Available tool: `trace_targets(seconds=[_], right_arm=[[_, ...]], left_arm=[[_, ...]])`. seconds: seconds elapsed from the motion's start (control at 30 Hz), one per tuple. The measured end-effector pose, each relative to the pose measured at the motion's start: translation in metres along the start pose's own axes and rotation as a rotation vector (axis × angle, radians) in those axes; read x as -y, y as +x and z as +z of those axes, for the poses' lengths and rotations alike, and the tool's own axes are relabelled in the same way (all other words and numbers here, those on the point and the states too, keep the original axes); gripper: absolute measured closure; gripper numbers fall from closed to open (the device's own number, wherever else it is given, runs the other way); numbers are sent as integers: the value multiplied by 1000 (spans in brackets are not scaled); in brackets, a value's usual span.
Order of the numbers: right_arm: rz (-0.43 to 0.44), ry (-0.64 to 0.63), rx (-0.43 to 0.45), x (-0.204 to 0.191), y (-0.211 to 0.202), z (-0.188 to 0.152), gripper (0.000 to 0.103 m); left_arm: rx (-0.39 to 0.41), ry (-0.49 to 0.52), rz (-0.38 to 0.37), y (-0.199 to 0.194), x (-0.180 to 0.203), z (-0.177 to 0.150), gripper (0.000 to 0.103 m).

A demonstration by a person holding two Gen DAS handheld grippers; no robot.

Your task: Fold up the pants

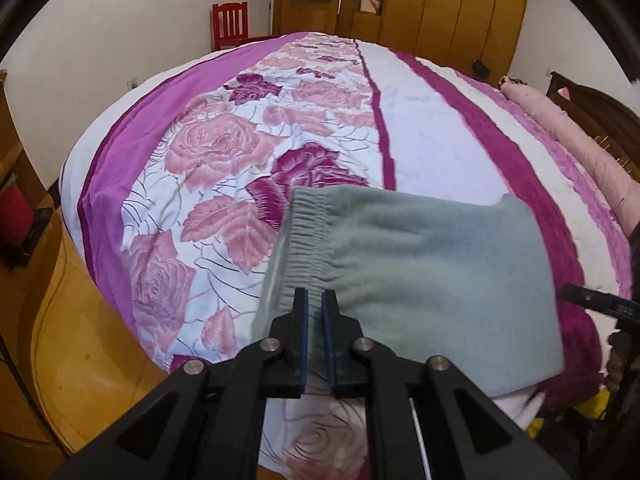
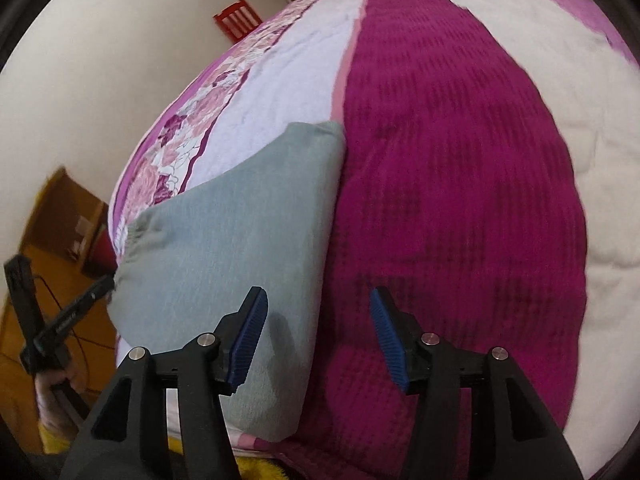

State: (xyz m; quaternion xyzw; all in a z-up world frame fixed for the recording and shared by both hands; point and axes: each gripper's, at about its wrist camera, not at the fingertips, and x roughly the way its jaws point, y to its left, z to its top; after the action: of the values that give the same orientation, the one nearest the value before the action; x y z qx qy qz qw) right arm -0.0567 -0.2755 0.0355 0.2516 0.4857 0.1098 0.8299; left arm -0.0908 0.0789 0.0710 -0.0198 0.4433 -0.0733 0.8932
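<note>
The grey-green fleece pants (image 1: 420, 272) lie folded in a compact rectangle on the bed near its front edge, the elastic waistband (image 1: 304, 248) on the left side. My left gripper (image 1: 315, 300) is shut on the front edge of the pants just below the waistband. In the right wrist view the pants (image 2: 240, 248) lie to the left. My right gripper (image 2: 318, 304) is open and empty, just above the pants' right edge, its left finger over the fabric and its right finger over the magenta blanket. The left gripper (image 2: 106, 282) shows at the far left.
The bed has a floral pink and purple cover (image 1: 224, 152) and a magenta blanket stripe (image 2: 460, 200). A rolled pink quilt (image 1: 560, 128) lies along the headboard at the right. A red chair (image 1: 230, 24) and wooden wardrobes (image 1: 440, 0) stand behind the bed. The wooden floor (image 1: 72, 320) is at left.
</note>
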Motion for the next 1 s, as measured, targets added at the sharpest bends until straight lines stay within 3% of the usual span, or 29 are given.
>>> trace_targets(seconds=[0.37, 0.43, 0.47, 0.57, 1.0], right_arm=[[117, 64, -86, 3, 32, -6, 49], [138, 68, -94, 4, 35, -6, 58], [151, 67, -96, 4, 35, -6, 70], [154, 27, -66, -5, 28, -6, 88], [178, -261, 46, -87, -18, 25, 92]], left_arm=[[-36, 7, -21, 11, 6, -10, 95], [-34, 16, -17, 12, 8, -10, 95], [-34, 17, -16, 11, 7, -10, 95], [-35, 12, -18, 11, 7, -10, 95], [-11, 13, -33, -3, 10, -4, 95]])
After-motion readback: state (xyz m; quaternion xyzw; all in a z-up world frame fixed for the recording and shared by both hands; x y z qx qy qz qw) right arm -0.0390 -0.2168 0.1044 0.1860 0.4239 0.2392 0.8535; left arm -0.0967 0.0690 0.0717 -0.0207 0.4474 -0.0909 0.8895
